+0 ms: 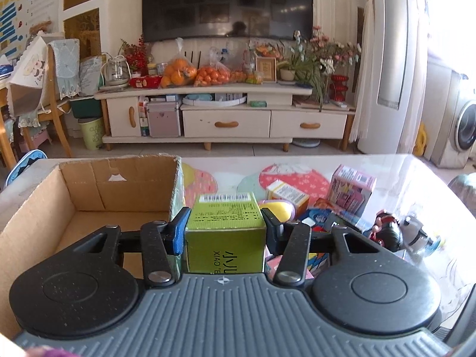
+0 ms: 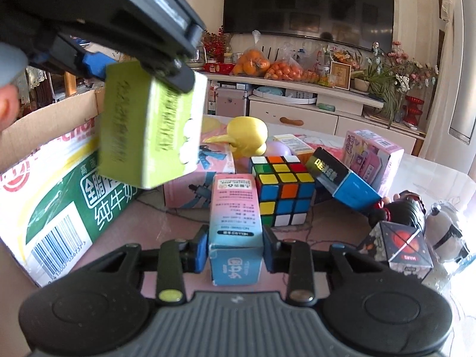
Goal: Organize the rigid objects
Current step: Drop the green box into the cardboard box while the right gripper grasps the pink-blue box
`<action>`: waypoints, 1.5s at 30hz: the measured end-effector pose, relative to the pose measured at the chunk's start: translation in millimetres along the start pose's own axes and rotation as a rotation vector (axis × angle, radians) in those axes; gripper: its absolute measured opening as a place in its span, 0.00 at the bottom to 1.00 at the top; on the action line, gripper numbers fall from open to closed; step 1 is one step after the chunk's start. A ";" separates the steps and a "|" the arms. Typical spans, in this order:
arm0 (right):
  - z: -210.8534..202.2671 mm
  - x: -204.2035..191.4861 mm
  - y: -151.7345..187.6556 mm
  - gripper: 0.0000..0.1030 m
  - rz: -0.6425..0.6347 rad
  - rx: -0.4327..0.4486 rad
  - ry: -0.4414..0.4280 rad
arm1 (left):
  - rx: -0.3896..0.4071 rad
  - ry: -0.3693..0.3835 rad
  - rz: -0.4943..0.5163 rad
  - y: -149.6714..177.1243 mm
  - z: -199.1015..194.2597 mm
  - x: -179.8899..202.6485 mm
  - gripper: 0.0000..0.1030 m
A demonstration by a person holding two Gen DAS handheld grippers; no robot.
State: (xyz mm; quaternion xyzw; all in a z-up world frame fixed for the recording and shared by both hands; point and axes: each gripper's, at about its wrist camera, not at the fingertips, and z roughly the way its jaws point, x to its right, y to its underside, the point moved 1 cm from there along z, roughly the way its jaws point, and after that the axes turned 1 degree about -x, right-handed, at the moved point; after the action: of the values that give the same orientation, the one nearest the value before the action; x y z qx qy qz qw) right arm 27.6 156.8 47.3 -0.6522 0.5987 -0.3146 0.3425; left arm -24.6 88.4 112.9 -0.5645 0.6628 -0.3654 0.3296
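Already lifted beside the open cardboard box (image 1: 98, 190), your left claw (image 1: 226, 226) grips the green carton (image 1: 225, 232), while your right claw (image 2: 235, 245) clamps the pink-and-blue carton (image 2: 235, 208) on the desk (image 2: 166, 220), both seemingly box-bound.

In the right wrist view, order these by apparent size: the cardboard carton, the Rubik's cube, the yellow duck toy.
1. cardboard carton, clearly largest.
2. Rubik's cube.
3. yellow duck toy, though it sits farther back and partly hidden, so this last ranking is unsure.
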 end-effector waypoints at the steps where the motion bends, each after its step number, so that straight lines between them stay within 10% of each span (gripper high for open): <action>1: -1.1 0.8 0.6 0.32 0.008 -0.002 0.001 | 0.008 0.004 -0.009 -1.2 -2.5 -2.1 0.60; 21: -48.1 -1.8 -15.4 0.32 0.071 0.076 0.028 | 0.113 0.115 -0.221 -14.1 -49.8 -62.0 0.60; 45: -75.5 -112.2 -63.0 0.33 -0.076 0.140 -0.216 | -0.002 -0.198 -0.283 2.2 -38.6 -132.7 0.59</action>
State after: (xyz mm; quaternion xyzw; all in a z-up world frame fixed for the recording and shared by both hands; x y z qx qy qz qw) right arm -8.2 266.4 142.0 -0.6790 0.5098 -0.2962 0.4374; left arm -39.2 224.3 134.1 -0.6858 0.5412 -0.3503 0.3378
